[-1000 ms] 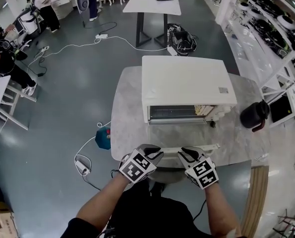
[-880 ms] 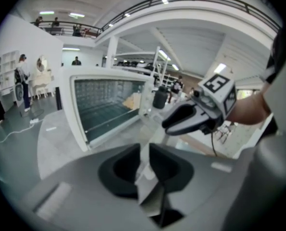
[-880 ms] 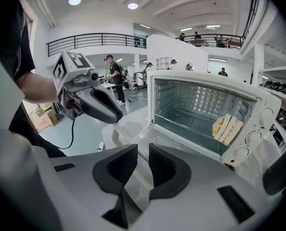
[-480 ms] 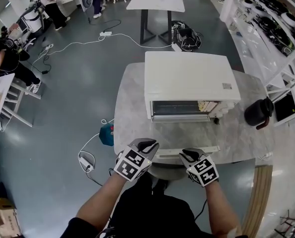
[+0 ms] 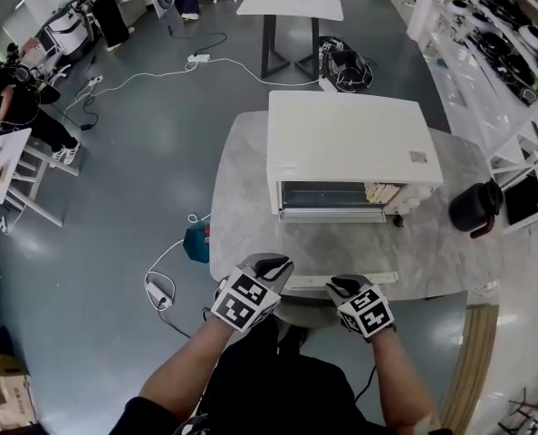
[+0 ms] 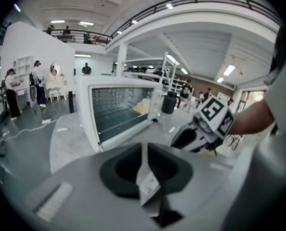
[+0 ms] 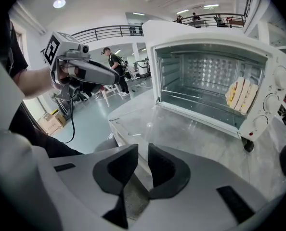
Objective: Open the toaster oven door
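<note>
A white toaster oven stands on a marble table. Its glass door hangs open and lies nearly flat toward me. Bread slices lean inside at the oven's right. The door's white handle bar runs along the near edge. My left gripper sits at the bar's left end; its jaws have just been closing, and a thin white strip of the handle is pinched between the pads. My right gripper holds the bar further right, which passes between its dark pads.
A black jug stands on the table at the oven's right. On the floor to the left lie a teal object and a power strip with cable. Shelving lines the right side. A white table stands beyond.
The right gripper and the handle bar have dropped slightly, toward the table's near edge. The left gripper has stayed about where it was.
</note>
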{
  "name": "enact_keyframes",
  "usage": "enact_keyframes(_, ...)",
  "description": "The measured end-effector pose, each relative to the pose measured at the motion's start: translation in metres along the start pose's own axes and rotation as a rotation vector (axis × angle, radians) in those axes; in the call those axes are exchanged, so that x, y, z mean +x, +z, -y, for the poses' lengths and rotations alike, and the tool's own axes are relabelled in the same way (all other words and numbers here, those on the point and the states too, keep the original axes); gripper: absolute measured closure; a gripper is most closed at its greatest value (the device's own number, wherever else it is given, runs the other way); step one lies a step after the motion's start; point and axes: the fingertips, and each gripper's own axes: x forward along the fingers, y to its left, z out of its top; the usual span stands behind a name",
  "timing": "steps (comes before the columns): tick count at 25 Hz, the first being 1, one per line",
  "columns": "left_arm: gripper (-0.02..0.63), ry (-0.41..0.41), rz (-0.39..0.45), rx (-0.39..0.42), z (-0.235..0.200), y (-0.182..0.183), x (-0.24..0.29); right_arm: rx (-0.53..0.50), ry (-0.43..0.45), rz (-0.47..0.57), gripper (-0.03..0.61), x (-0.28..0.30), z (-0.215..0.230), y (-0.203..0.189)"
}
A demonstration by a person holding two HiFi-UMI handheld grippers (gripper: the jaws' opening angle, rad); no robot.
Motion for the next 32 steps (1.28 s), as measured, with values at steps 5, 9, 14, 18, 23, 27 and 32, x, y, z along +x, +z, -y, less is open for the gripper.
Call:
enact_keyframes(5, 0.572, 0.012, -0.004, -0.018, -0.002, -0.004, -0.003, 0.019, 0.007, -0.029, 0.526, 0.010, 0.001, -0.012)
enact_keyframes(9, 0.572, 0.018, -0.009, -0.029, -0.003, -0.008, -0.003, 0.038, 0.008, -0.049, 0.534, 0.018, 0.002, -0.021)
enact_keyframes(14, 0.574, 0.016, -0.022, -0.031, -0.001, -0.012, -0.004, 0.072, -0.010, -0.057, 0.538, 0.025, 0.011, -0.027)
enact_keyframes(18, 0.574, 0.018, -0.035, -0.030, 0.001, -0.014, -0.008, 0.102, -0.016, -0.056, 0.541, 0.027, 0.017, -0.028)
enact_keyframes(23, 0.574, 0.023, -0.032, -0.037, 0.000, -0.011, -0.008, 0.106, -0.011, -0.049, 0.541, 0.025, 0.018, -0.027)
enact_keyframes(27, 0.575, 0.033, -0.015, -0.037, 0.000, -0.005, -0.012, 0.106, -0.020, 0.000, 0.543, 0.010, 0.018, -0.015)
enact_keyframes(32, 0.576, 0.048, 0.034, -0.037, 0.001, 0.012, -0.018, 0.100, -0.067, 0.073, 0.545, -0.023, 0.029, 0.005)
